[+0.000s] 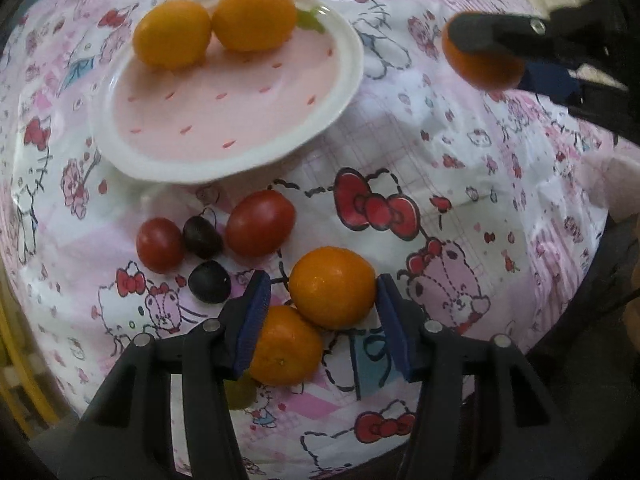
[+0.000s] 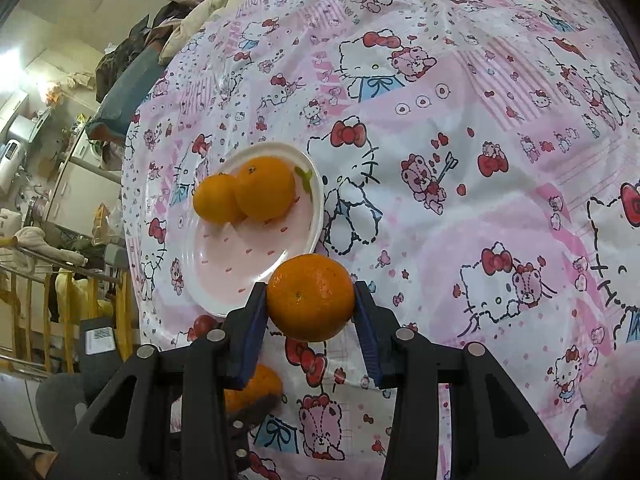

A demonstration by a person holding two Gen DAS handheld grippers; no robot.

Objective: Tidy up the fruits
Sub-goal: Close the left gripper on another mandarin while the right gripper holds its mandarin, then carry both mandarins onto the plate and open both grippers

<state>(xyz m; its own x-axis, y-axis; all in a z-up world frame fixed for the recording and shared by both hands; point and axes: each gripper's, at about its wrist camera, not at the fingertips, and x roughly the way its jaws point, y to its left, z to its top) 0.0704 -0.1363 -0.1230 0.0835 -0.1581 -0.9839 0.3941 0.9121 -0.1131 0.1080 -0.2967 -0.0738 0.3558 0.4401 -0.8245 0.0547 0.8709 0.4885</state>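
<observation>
A pink plate (image 1: 224, 120) with a white rim holds two oranges (image 1: 172, 34) (image 1: 256, 16) at its far side; it also shows in the right wrist view (image 2: 224, 264). My left gripper (image 1: 322, 300) is open, its jaws on either side of an orange (image 1: 332, 286) on the cloth, with another orange (image 1: 286, 346) below. My right gripper (image 2: 310, 308) is shut on an orange (image 2: 310, 298) and holds it above the table near the plate's edge; it shows in the left wrist view at top right (image 1: 484, 60).
Two red tomatoes (image 1: 260, 222) (image 1: 160, 244) and two dark grapes (image 1: 202, 236) (image 1: 210, 282) lie on the pink patterned tablecloth (image 1: 460, 160) in front of the plate. A green grape (image 1: 240, 394) sits under the left finger. Room clutter lies beyond the table's left edge.
</observation>
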